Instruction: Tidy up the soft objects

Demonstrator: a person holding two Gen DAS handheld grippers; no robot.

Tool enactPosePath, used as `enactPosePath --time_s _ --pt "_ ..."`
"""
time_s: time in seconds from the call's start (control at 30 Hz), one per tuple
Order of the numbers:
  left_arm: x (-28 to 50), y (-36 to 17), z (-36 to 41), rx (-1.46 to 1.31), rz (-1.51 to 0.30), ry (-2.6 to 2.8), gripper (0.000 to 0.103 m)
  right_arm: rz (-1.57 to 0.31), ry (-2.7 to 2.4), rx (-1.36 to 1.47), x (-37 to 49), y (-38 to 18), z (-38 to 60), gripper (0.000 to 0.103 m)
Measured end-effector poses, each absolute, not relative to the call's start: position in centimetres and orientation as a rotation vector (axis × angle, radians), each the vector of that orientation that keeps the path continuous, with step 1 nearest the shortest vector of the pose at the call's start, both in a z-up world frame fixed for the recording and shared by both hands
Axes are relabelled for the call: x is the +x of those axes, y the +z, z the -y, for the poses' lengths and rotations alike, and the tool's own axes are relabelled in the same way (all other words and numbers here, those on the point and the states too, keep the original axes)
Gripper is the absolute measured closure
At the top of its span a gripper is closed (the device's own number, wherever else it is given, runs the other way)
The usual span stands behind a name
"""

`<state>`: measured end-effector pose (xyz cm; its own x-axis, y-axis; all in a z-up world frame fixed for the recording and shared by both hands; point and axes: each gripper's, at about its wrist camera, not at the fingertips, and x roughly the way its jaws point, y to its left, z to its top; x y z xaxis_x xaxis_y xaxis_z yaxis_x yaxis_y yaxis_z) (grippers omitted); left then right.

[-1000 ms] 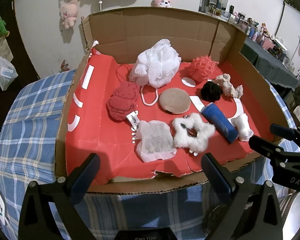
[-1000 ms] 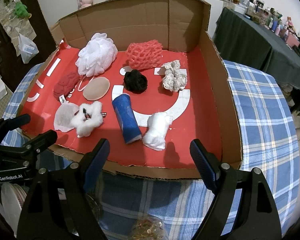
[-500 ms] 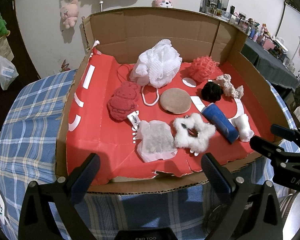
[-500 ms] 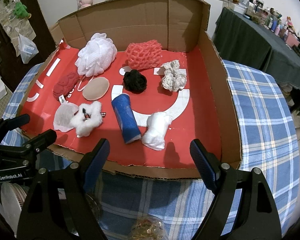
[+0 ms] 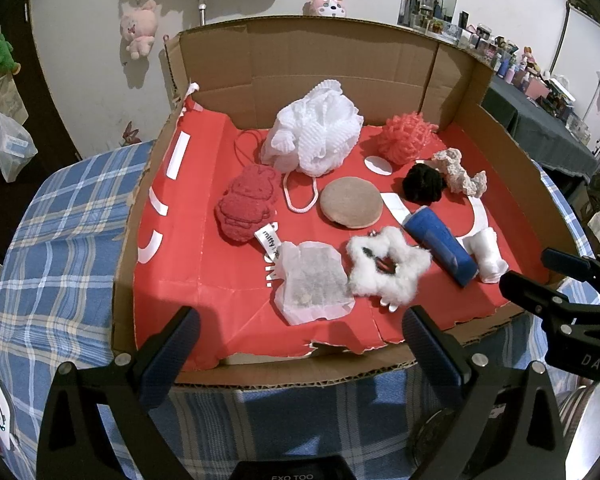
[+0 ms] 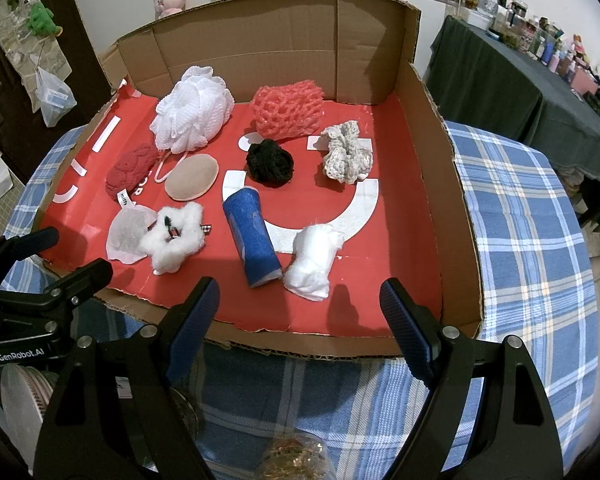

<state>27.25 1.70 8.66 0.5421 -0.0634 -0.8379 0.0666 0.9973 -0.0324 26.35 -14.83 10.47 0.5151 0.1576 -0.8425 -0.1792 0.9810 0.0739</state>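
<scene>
Soft things spread across a red-lined cardboard tray [image 6: 440, 184] on a plaid table.

A white pouf [image 6: 192, 110], blue roll [image 6: 252, 240] and cotton wad [image 6: 312, 260] lie apart. My left tongs [image 5: 300, 332] and right tongs [image 6: 296, 304] hover spread and empty at the near rim; sorted or unsorted, I cannot tell.

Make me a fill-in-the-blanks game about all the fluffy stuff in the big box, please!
1. The round tan sponge pad lies on the box's ____ paper lining.
2. The blue foam roll lies right beside a fluffy ____ cotton wad.
3. The jaws of the left gripper and the right gripper are both ____.
4. The white mesh bath pouf sits against the ____ wall of the cardboard box.

Missing words: red; white; open; back
</scene>
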Motion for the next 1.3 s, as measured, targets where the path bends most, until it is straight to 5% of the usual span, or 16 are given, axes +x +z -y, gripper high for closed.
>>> enactPosePath --time_s 1.3 --pt "27.23 8.65 -1.82 0.0 -0.991 -0.082 0.0 -1.009 0.2 -0.026 26.23 10.49 14.7 0.021"
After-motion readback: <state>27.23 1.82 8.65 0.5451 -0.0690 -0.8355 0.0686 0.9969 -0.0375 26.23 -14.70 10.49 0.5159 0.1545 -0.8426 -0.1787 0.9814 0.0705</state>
